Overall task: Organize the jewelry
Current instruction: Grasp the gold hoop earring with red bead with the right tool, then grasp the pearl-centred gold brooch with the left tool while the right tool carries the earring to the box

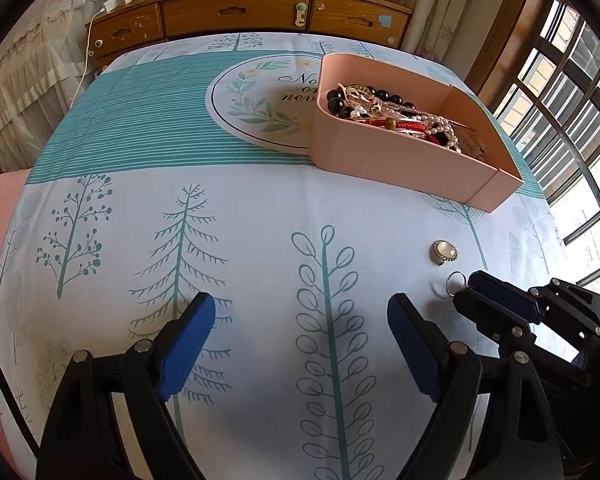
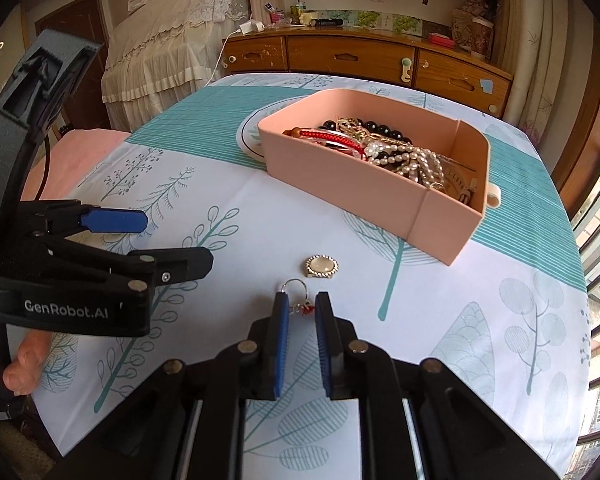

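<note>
A pink open box (image 2: 340, 184) (image 1: 400, 160) full of bead bracelets and pearl strands sits on the tablecloth. In front of it lies a round pale-stone ring (image 2: 321, 267) (image 1: 445, 252). Nearer still lies a small silver hoop with a red charm (image 2: 300, 300) (image 1: 456, 280). My right gripper (image 2: 302, 304) (image 1: 470, 288) is down at the cloth, its jaws narrow with the red charm between the blue pads. A thin gap still shows beside the charm. My left gripper (image 1: 302, 312) (image 2: 176, 240) hovers to the left of the hoop, wide open and holding nothing.
The table (image 1: 140, 208) wears a white and teal tree-print cloth. A wooden drawer unit (image 1: 240, 12) with clutter on top stands behind it, and a barred window (image 1: 572, 120) is at the right. A person's fingers (image 2: 20, 372) show at the left table edge.
</note>
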A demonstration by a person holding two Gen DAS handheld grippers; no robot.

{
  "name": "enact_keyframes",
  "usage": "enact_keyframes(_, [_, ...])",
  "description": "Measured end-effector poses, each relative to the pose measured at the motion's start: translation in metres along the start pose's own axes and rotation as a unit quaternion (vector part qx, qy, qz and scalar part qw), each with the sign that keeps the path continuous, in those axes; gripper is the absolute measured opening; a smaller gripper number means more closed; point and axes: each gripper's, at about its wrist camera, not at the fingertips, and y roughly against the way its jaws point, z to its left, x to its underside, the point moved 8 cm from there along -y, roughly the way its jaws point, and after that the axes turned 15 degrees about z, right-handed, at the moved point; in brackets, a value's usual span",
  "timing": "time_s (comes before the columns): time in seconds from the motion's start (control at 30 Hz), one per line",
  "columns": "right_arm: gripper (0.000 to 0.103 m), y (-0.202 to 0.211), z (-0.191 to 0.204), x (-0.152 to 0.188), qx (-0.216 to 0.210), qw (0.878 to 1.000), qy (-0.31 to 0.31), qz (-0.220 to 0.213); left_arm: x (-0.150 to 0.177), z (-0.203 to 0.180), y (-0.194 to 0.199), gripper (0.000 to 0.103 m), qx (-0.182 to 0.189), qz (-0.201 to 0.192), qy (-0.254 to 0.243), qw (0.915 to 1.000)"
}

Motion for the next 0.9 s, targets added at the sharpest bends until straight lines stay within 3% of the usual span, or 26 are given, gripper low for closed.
enact_keyframes(0.27, [0.013,0.019,-0.049,0.028,-0.002,0.995,-0.101,-0.02,-0.01,-0.044,-0.007,0.086,0.026,0.024,-0.042,0.9985])
enact_keyframes(0.43, [0.013,0.022,-0.071,0.045,-0.014,0.99,-0.139,-0.026,-0.019,-0.07,-0.01,0.085,0.022,0.023,-0.055,0.998])
enact_keyframes(0.5, [0.013,0.024,-0.075,0.049,-0.019,0.988,-0.149,-0.03,-0.02,-0.08,-0.012,0.074,0.024,0.025,-0.057,0.9978])
enact_keyframes(0.7, [0.013,0.031,-0.086,0.055,-0.042,0.984,-0.164,-0.052,-0.022,-0.1,-0.015,0.049,-0.03,0.008,-0.068,0.9972])
enact_keyframes(0.8, [0.013,0.031,-0.089,0.057,-0.052,0.982,-0.169,-0.058,-0.021,-0.105,-0.013,0.027,-0.036,-0.002,-0.074,0.9966])
enact_keyframes(0.83, [0.013,0.031,-0.091,0.056,-0.055,0.982,-0.17,-0.058,-0.02,-0.107,-0.013,0.016,-0.035,-0.004,-0.077,0.9964])
enact_keyframes(0.9, [0.013,0.03,-0.092,0.058,-0.062,0.981,-0.173,-0.057,-0.019,-0.108,-0.012,0.016,-0.038,-0.01,-0.08,0.996])
